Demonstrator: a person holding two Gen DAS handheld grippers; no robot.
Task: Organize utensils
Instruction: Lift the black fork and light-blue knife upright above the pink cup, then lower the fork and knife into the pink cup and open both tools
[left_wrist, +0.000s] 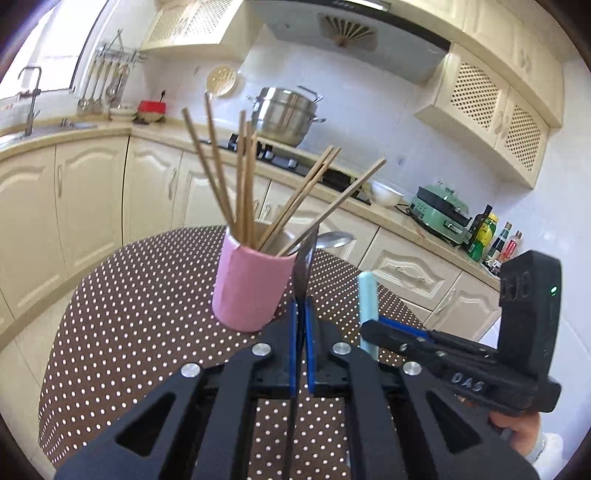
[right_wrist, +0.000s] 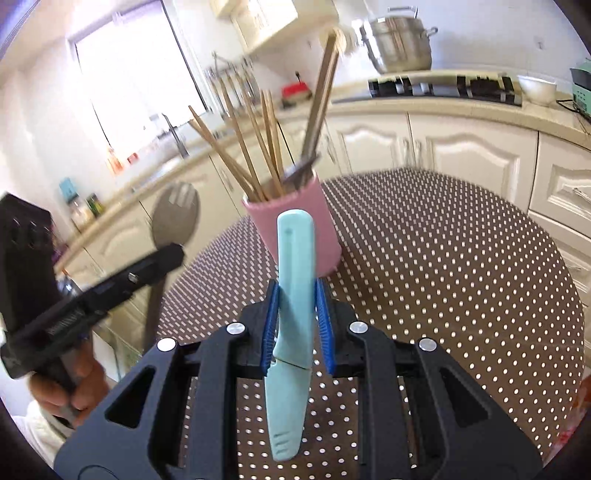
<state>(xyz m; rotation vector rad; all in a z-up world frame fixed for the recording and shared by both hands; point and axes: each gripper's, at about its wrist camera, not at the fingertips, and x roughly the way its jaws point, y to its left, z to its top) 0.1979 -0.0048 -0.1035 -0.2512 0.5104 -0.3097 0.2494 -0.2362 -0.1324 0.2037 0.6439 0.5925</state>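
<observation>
Right now the left gripper (left_wrist: 302, 314) is clamped on a metal spoon (right_wrist: 173, 216), handle down and bowl up, beside the pink cup (left_wrist: 249, 288). Just right of the cup, the right gripper (right_wrist: 297, 321) pinches a pale blue knife (right_wrist: 293, 291) standing upright. Chopsticks (left_wrist: 236, 184) fan upward out of the cup, which stands on a brown dotted tablecloth (left_wrist: 140, 317). Cream cabinets (left_wrist: 88, 192) and a steel pot (left_wrist: 286, 112) lie beyond it.

On the dotted table there is one pink ceramic cup (left_wrist: 251, 288), about eight wooden chopsticks (left_wrist: 243, 173), one steel spoon (right_wrist: 175, 218) and one pale-blue sheathed knife (right_wrist: 293, 295).
</observation>
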